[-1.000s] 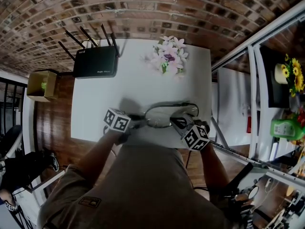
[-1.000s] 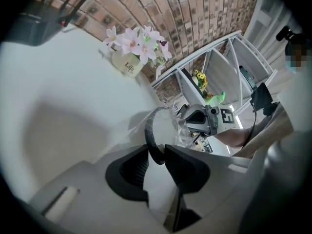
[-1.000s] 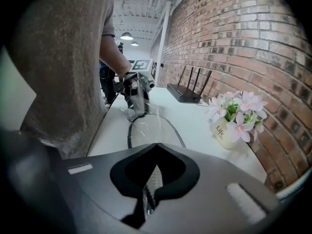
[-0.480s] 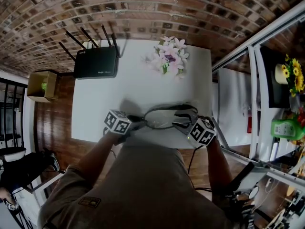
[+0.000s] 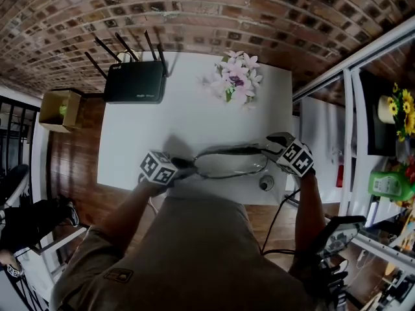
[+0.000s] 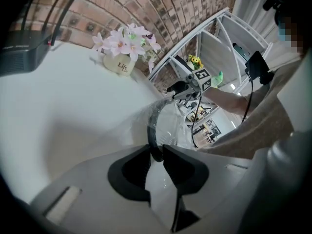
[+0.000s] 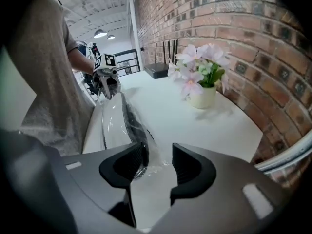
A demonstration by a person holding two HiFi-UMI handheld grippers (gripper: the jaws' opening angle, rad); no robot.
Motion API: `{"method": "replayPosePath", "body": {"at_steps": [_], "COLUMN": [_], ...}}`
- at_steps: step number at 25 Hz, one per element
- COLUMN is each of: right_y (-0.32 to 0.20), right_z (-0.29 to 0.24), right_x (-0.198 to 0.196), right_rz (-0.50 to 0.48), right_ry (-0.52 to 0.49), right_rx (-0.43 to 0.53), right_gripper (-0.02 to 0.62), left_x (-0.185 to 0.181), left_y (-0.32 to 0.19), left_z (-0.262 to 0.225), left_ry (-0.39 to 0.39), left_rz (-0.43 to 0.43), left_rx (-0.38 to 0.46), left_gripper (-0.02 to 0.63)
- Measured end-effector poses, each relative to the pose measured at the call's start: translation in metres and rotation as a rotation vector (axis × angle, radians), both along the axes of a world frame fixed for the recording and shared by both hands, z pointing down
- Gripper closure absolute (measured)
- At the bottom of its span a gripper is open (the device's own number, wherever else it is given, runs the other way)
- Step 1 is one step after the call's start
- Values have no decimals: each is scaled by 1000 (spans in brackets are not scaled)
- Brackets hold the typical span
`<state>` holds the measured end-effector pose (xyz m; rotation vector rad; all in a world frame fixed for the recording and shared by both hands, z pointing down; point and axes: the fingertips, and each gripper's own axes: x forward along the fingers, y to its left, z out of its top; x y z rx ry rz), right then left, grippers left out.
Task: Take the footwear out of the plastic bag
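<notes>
Brick wall backs the white counter (image 5: 194,118), with a black router (image 5: 135,81) at its far left. Along the near edge, the left tongs (image 6: 157,152) are almost closed, pinching the left end of the clear plastic bag (image 5: 228,167), with the dark rim of the footwear (image 5: 224,151) caught through the film. The bag lies flat on the counter with the footwear wholly inside. At its right end the right tongs (image 7: 160,162) are opening, with loose film and dark strap between the jaws but not pressed. I can't tell which end is the mouth. I'd say the left pinch should anchor while the right takes film alone, so the bag peels off and the footwear isn't dragged along.
</notes>
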<state>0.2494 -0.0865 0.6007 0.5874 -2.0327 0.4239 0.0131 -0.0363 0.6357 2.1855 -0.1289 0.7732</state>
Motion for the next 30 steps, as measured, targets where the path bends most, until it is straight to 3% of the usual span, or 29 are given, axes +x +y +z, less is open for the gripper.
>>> {"method": "replayPosePath", "body": {"at_steps": [4,10,14,15,17,19,30], "right_y": [5,20,32,35,39,43,44], "right_z": [4,-21,-17,-14,-10,-8,-8], "right_x": [-6,-53,-77,-79,-80,-80,-74], "right_rz": [-50,-270,-398,-422,-462,-479,-485], "right_ry": [-21,-88,-39,-21,11,25,70], "right_rx": [-54,-119,-167,-176,-186,-185,-160], "right_gripper": [383,382,385,397,490,555,581], "left_x": [-4,-6,-5,-5,-4,-4,-17], "left_y": [2,3,3,3,3,3,0], "left_z": [3,4,1,1,1,-1,-11], "left_ry": [-23,-45,-54,-55,-56,-51,-16], "left_rz": [17,43,57,59,62,62,82], "left_rx": [20,52,78,83,87,85,65], "left_gripper": [525,525,525,525,525,525,526]}}
